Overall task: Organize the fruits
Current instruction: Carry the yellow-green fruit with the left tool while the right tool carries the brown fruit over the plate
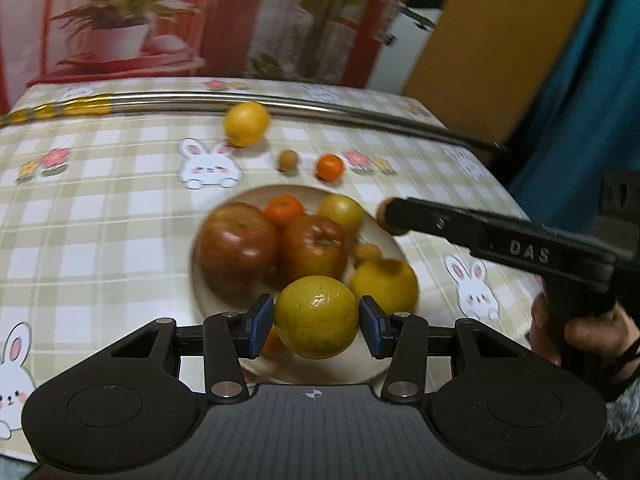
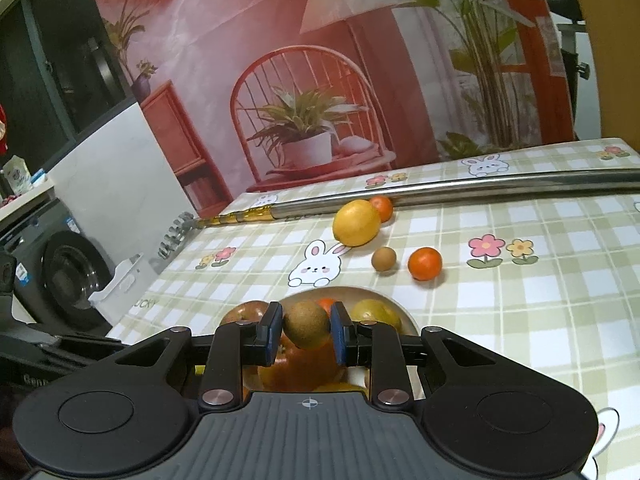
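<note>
My left gripper point(image 1: 316, 326) is shut on a yellow-green round fruit point(image 1: 316, 316), held over the near edge of a white plate point(image 1: 386, 236). On the plate lie two red apples point(image 1: 236, 246), a tangerine point(image 1: 283, 210), a yellow-green fruit point(image 1: 341, 212), a lemon point(image 1: 384, 284) and a small brown fruit. My right gripper point(image 2: 306, 334) is shut on a small brown fruit point(image 2: 306, 329) above the plate point(image 2: 404, 316); in the left wrist view that fruit point(image 1: 390, 220) hangs over the plate's right rim. Loose on the table are a lemon point(image 2: 356, 222), two tangerines point(image 2: 425, 263) and a brown fruit point(image 2: 383, 258).
A long metal pole point(image 2: 480, 186) lies across the back of the checked tablecloth point(image 2: 520, 320), with the far lemon and one tangerine point(image 2: 381, 207) against it. A person's hand point(image 1: 580, 332) holds the right gripper's handle. A printed backdrop stands behind the table; a washing machine point(image 2: 64, 276) is at left.
</note>
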